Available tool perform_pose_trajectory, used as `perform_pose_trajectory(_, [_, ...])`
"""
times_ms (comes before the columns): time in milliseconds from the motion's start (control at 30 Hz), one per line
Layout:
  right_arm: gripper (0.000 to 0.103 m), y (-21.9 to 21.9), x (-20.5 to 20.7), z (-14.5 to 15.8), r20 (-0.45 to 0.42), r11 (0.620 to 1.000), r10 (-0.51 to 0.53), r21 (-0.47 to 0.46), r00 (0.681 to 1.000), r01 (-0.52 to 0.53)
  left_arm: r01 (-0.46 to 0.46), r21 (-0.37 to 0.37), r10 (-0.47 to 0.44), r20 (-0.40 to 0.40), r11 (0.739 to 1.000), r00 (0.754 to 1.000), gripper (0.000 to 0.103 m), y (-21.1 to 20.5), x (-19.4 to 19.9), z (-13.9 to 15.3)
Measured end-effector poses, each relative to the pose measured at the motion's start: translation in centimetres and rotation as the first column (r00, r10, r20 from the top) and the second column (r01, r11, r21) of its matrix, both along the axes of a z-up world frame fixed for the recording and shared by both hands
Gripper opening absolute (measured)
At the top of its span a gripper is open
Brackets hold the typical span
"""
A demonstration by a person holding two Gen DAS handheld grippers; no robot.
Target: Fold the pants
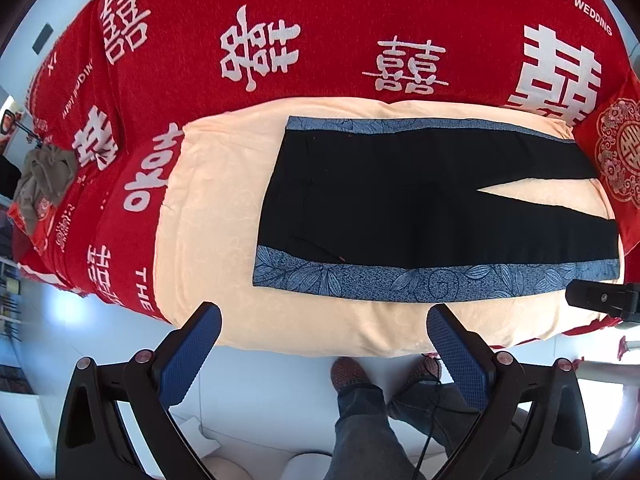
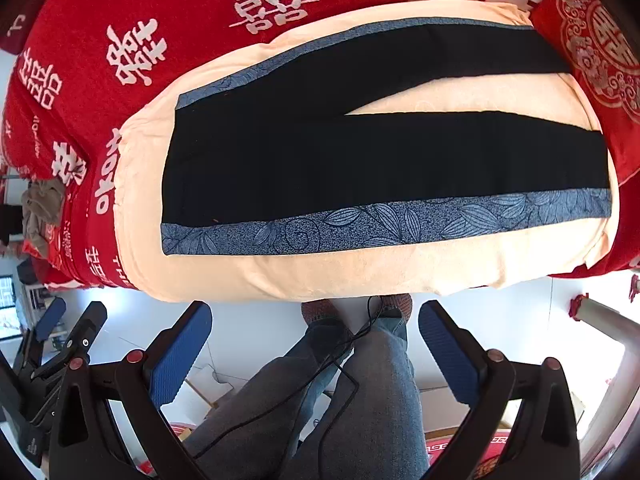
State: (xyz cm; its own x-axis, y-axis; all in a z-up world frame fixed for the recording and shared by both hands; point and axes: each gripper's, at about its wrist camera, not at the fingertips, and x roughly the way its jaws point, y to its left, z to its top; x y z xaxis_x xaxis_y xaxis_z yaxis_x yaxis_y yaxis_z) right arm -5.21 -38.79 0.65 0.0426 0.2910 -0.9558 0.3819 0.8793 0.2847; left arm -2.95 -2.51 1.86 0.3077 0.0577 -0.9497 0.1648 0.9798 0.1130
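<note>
Black pants (image 1: 400,196) with blue leaf-patterned side stripes lie flat on a peach blanket (image 1: 208,216), waistband to the left, both legs spread to the right with a narrow gap between them. The right wrist view shows the same pants (image 2: 320,156) on the blanket (image 2: 360,268). My left gripper (image 1: 324,320) is open, held above the blanket's near edge, short of the pants. My right gripper (image 2: 316,316) is open too, hovering off the bed's near edge, holding nothing.
A red bedspread (image 1: 340,12) with white characters covers the bed behind the blanket. A red cushion (image 1: 616,152) lies at the right end. A crumpled grey-brown cloth (image 1: 44,176) sits at the far left. A person's legs (image 2: 360,392) and a cable hang below, over white floor.
</note>
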Motion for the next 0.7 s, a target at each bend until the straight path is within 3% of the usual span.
perform_pose_trajectory(167, [0.103,1.4,0.3,-1.1,-0.020,1.000,-0.014,-0.025,1.000,0.013,-0.037,-0.051,0.037,-0.007,0.998,0.999,0.103,3.1,1.7,-1.3])
perform_pose_trajectory(400, [0.103,2.4,1.2,-3.3,-0.008,0.997,-0.072,0.000,0.997,0.072,-0.053,-0.066,0.048,-0.080,0.996,0.996,0.103,6.1,4.5,-6.0])
perform_pose_trajectory(533, [0.103,3.8,2.1,-5.9,0.005,0.995,-0.077,0.060,0.997,0.076,-0.101,-0.099,0.090,-0.117,0.990,0.989,0.103,7.5,5.9,-9.3])
perform_pose_trajectory(700, [0.103,6.1,3.4,-10.6,0.030,0.971,-0.097,0.224,0.995,0.088,-0.151,-0.138,0.129,-0.151,0.979,0.980,0.103,8.7,6.6,-13.6])
